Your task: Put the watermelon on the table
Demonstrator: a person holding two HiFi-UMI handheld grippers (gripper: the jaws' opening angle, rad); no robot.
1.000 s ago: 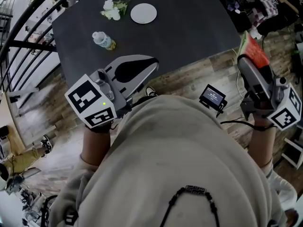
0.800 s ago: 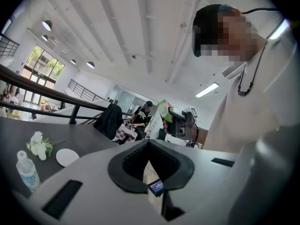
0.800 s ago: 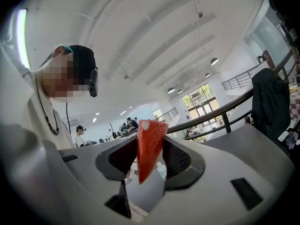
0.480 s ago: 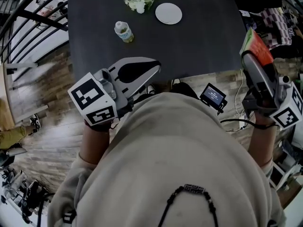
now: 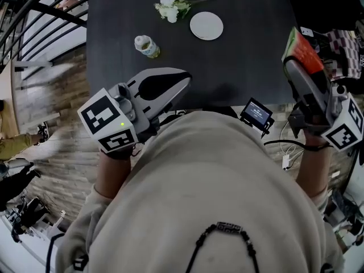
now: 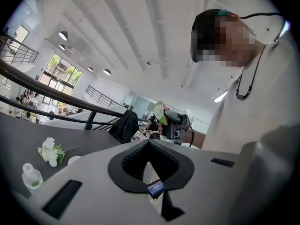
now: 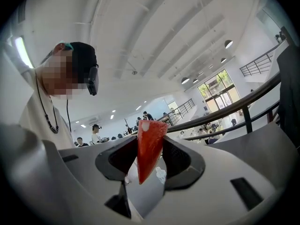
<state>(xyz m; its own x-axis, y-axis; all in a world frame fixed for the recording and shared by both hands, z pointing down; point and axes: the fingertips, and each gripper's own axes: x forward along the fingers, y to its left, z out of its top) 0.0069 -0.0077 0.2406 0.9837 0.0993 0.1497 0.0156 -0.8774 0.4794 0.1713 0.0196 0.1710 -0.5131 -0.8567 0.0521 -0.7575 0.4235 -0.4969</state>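
Observation:
A red watermelon slice [image 5: 303,51] with a green rind is pinched between the jaws of my right gripper [image 5: 294,66], just off the right edge of the dark table [image 5: 244,61]. In the right gripper view the watermelon slice [image 7: 149,144] points down between the black pads of that gripper [image 7: 150,142]. My left gripper [image 5: 183,76] hovers at the table's near edge, its tips together around nothing. The left gripper view shows this gripper [image 6: 149,142] with its tips meeting, and the watermelon slice [image 6: 160,111] beyond it.
On the table stand a small bottle [image 5: 147,46], a white plate [image 5: 206,25] and white flowers [image 5: 172,7]. A black railing [image 5: 40,10] runs along the left. A small screen [image 5: 256,113] hangs at my chest. Cloth and clutter [image 5: 344,41] lie at right.
The table has come nearer and more central in the head view. Both grippers now reach its near edge, the right one still carrying the watermelon slice.

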